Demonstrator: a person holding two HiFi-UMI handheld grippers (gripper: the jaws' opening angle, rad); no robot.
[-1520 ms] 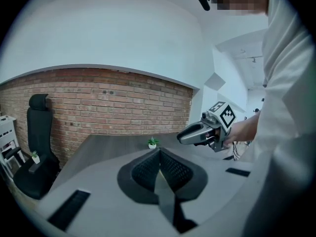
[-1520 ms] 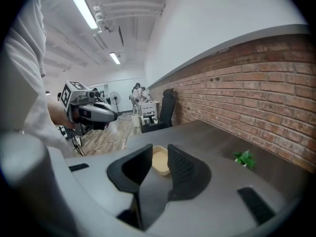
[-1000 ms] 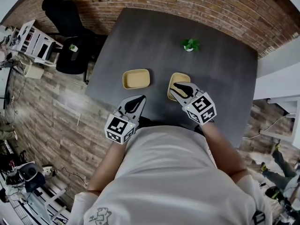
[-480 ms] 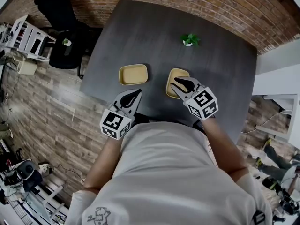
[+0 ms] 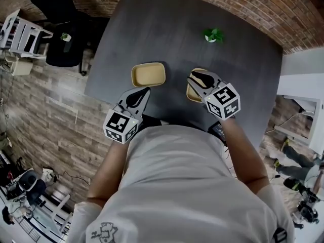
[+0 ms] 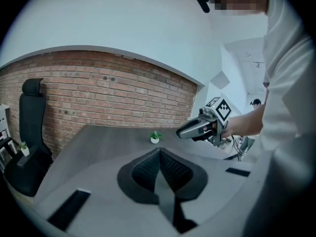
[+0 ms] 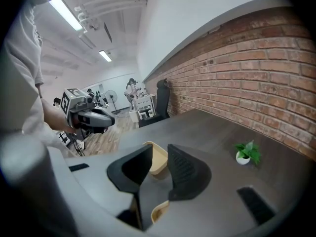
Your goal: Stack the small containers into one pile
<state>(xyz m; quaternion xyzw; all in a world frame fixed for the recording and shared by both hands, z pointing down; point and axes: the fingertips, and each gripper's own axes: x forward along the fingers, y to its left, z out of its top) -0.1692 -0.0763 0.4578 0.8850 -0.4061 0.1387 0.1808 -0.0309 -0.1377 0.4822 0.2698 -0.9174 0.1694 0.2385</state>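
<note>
A black chair (image 5: 56, 10) stands off the far-left corner of the dark worktop (image 5: 167, 24).

Left tool (image 5: 146, 90): hovers over the near edge of the worktop. In the left gripper view its jaws are pressed together at the tips, with nothing between them.

Left container (image 5: 148, 74): a shallow yellow tray lying flat on the worktop, just beyond the left tool's tips and apart from them.

Right container (image 5: 190, 92): a second yellow tray lying flat on the worktop, near the left container but not touching it. The right tool covers part of it.

Right tool (image 7: 159, 148): held above the right container. Its jaws are spread with a clear gap, and the pads grip nothing. The left container shows through the gap, and the right container's rim shows below the jaws.

A small potted plant (image 5: 213, 35) stands well apart, toward the far right.
</note>
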